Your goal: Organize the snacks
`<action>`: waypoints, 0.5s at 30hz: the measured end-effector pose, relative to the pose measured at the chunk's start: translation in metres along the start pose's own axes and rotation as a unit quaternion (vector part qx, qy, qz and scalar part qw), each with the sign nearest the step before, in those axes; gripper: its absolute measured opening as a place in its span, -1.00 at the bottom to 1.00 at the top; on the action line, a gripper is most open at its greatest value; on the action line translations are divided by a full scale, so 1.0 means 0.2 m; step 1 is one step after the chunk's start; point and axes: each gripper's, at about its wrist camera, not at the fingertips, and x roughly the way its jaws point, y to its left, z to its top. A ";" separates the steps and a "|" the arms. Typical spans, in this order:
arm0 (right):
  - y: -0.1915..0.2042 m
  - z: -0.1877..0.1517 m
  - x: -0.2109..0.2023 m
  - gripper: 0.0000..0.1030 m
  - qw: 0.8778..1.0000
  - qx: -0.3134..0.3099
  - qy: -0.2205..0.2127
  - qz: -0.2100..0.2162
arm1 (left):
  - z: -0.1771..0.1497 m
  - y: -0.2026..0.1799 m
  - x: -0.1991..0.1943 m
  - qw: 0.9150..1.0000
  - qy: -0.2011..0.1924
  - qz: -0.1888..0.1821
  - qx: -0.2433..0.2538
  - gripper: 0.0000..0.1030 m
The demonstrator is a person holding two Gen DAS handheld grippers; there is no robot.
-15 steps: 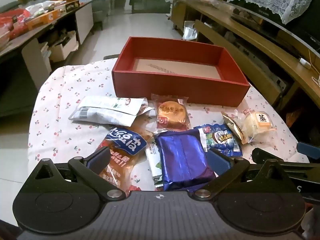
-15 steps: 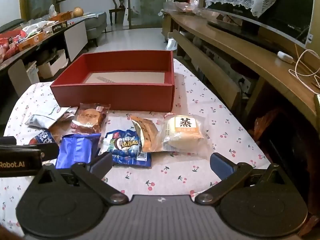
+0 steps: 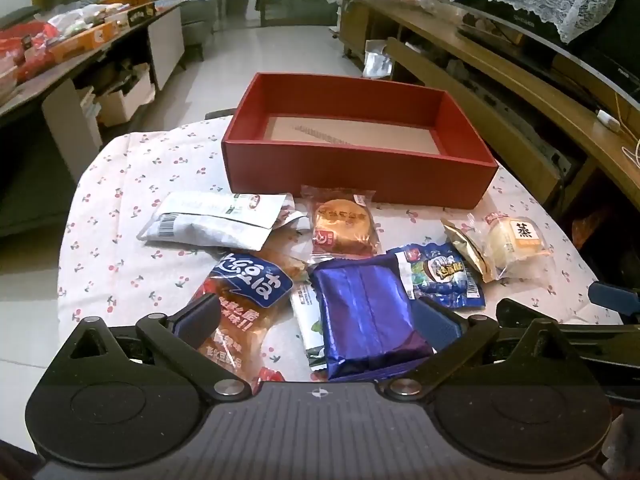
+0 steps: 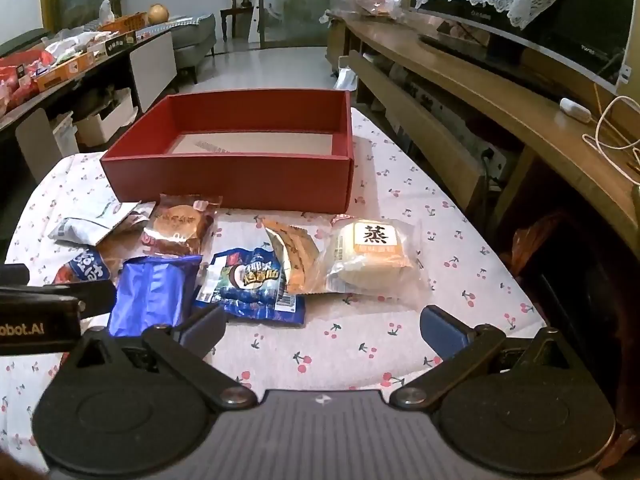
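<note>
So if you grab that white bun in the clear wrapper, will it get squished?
Probably. The white bun looks puffy and soft, so a hard pinch would likely dent it. Its clear wrapper seems loose and crinkly, so it may slip or flop. It looks light for its size and lies flat, so rolling seems unlikely.

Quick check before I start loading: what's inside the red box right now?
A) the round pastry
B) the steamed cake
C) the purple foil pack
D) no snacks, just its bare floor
D: the red box shows only its pale floor; all snack packets lie on the cherry-print tablecloth in front.
</note>
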 end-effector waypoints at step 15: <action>0.00 0.00 0.01 1.00 1.000 -0.001 0.006 0.000 | 0.00 -0.01 -0.01 1.000 -0.001 0.003 0.003 1.00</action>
